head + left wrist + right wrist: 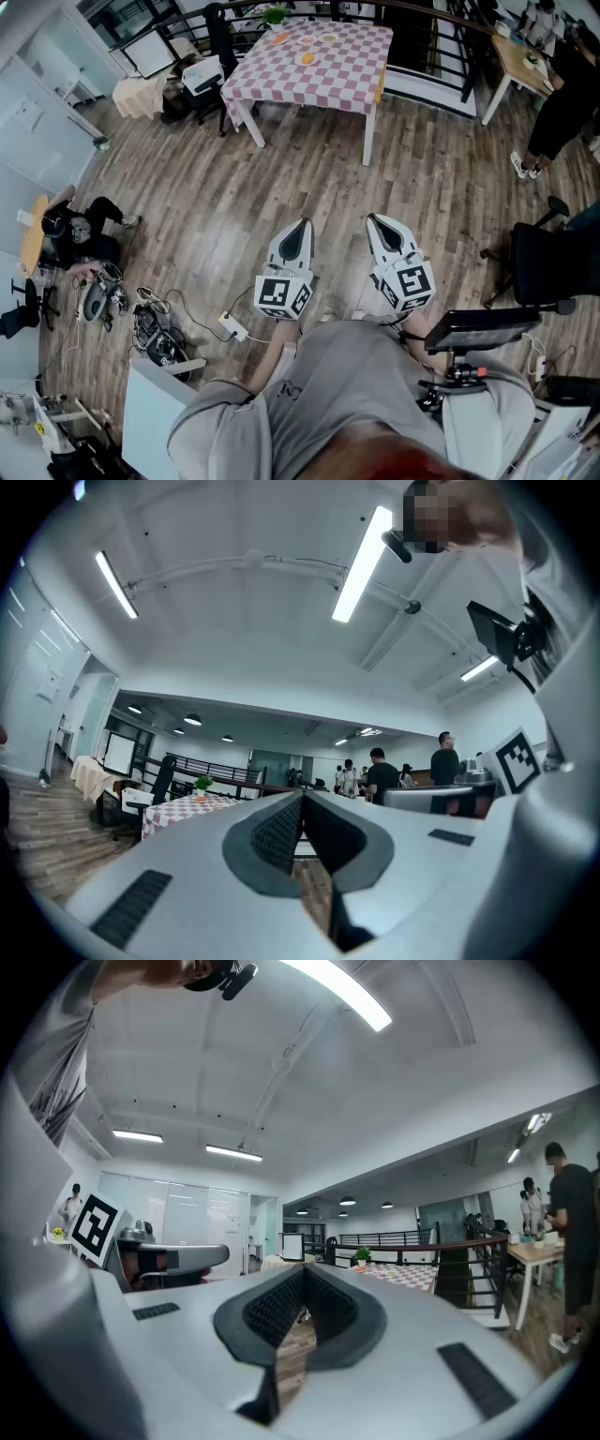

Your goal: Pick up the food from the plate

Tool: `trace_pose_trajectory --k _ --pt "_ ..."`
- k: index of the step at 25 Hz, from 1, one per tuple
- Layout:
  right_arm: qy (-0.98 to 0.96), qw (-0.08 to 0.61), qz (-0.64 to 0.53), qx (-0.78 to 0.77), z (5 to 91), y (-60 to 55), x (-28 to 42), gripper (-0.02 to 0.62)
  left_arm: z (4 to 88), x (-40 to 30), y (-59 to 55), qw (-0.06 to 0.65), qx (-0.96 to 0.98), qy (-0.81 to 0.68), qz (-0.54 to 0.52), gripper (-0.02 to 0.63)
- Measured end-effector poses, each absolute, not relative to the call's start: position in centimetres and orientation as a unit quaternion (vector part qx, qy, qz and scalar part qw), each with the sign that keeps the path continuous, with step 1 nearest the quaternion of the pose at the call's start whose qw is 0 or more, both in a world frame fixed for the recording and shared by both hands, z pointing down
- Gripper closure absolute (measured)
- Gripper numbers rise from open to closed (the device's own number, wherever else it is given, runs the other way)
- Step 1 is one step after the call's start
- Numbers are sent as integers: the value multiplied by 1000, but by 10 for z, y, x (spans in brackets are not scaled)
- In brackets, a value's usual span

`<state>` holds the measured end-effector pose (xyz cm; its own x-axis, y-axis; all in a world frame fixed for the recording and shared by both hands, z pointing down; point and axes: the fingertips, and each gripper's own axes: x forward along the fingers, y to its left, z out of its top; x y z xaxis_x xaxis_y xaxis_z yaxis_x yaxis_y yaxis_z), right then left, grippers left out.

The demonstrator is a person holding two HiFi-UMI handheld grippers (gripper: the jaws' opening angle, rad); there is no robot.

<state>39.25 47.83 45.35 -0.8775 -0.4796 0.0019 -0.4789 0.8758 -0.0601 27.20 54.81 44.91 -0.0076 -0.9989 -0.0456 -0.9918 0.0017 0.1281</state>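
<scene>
Left gripper and right gripper are held level above the floor, fingers pressed together, nothing between. Food is seen on plates toward the checked tabletop's far edge, well apart from both.

I saw a floor of wood planks, smooth with a dull sheen. The tablecloth looked like soft matt checked cloth. The left gripper and right gripper had smooth matt plastic shells in pale grey; their pads were dark and finely ribbed. The railing looked like dark metal.
</scene>
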Motion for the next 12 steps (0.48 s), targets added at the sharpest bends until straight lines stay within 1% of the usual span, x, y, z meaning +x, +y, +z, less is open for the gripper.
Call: trace_pose_trajectory --k 5,12 --pt "974 11 -14 -225 453 446 378 580 448 268 512 18 696 -714 -74 595" --pt "974 3 -23 -226 457 427 389 580 447 287 497 16 706 -705 -62 595"
